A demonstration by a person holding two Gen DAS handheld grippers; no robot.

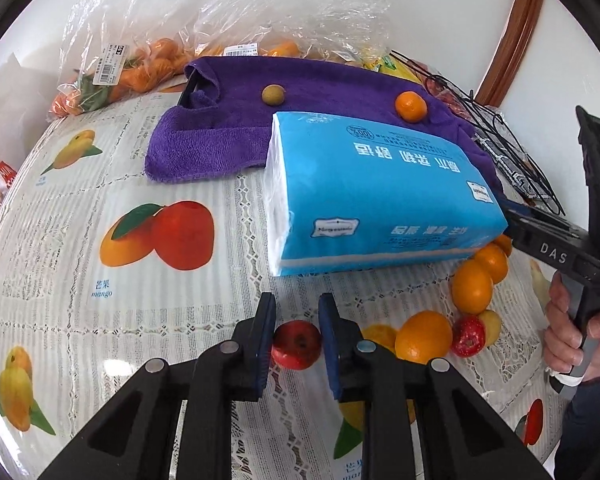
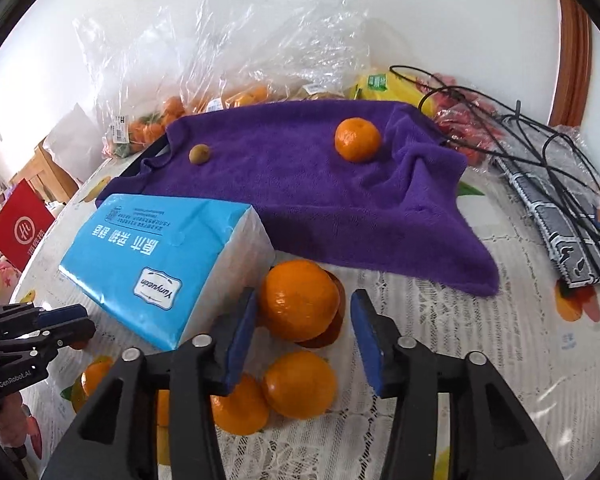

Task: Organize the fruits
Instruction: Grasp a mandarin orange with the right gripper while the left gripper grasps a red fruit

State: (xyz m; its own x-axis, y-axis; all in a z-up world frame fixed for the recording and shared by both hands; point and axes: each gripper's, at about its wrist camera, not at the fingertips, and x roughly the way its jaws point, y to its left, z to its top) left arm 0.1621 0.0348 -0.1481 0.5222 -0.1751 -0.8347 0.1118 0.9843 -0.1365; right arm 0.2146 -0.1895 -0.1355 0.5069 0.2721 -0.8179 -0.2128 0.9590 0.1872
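Observation:
My left gripper stands around a small red apple, its blue pads touching or nearly touching both sides. Loose oranges and a second red apple lie to its right. My right gripper is open, with a large orange between its pads and gaps on both sides. Two more oranges lie below it. A purple towel holds a mandarin and a small green-brown fruit.
A blue tissue pack lies beside the oranges, also in the right wrist view. Plastic bags of fruit line the back wall. Black cables and a patterned pouch lie at right. The tablecloth has printed fruit.

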